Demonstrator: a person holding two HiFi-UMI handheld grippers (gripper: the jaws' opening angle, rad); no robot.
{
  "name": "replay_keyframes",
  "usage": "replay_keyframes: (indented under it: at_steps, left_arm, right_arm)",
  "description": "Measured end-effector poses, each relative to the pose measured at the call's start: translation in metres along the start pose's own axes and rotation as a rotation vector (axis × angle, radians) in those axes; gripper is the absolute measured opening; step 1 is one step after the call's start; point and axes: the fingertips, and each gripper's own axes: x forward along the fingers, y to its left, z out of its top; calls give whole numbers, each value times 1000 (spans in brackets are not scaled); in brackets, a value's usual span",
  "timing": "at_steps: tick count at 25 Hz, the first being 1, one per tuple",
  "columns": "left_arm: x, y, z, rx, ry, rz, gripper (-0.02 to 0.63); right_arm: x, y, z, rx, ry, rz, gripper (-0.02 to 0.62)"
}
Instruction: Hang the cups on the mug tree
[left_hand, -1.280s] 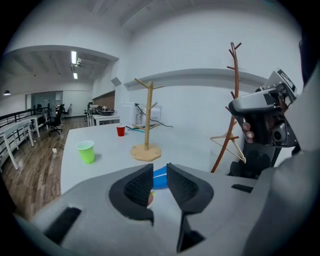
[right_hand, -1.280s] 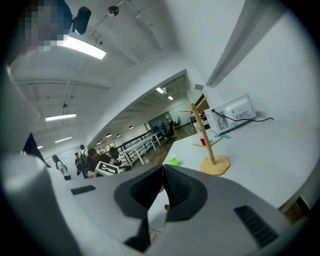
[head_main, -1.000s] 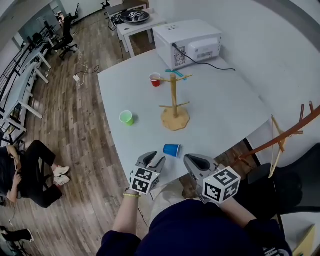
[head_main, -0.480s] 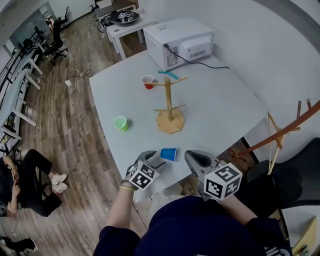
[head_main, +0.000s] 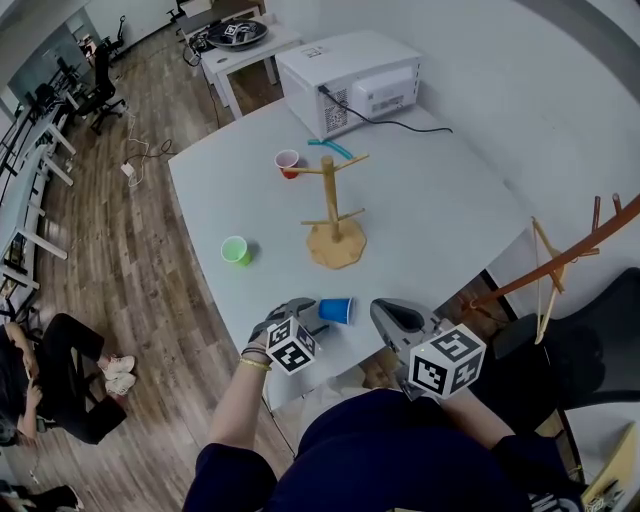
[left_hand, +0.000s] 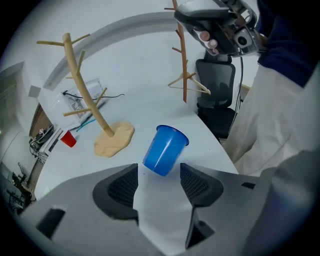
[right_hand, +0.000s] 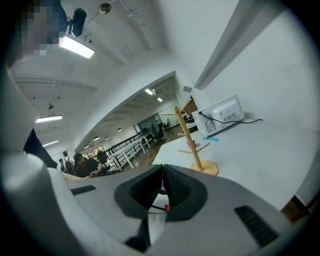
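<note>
left claw: wide, jaws just been opening, blue cup lying at the tips, seemingly untouched | right claw: closed, empty | mug tree: upright on bench

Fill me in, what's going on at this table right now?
A person holds a gripper in each hand at the white table. The left gripper has just been opening its jaws, which now stand wide. The blue cup sits at their tips, not gripped. The right gripper is shut and empty. The mug tree holds no cups. The red cup and green cup sit on the table.
</note>
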Motion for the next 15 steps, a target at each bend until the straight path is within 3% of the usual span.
replay_keyframes:
  at_steps: [11, 15]
  left_arm:
    - [21, 2, -2, 295, 105, -27, 252]
    - [29, 2, -1, 358, 130, -40, 253]
  right_arm:
    - [0, -9, -2, 28, 0, -28, 29]
    - [1, -11, -1, 33, -4, -33, 29]
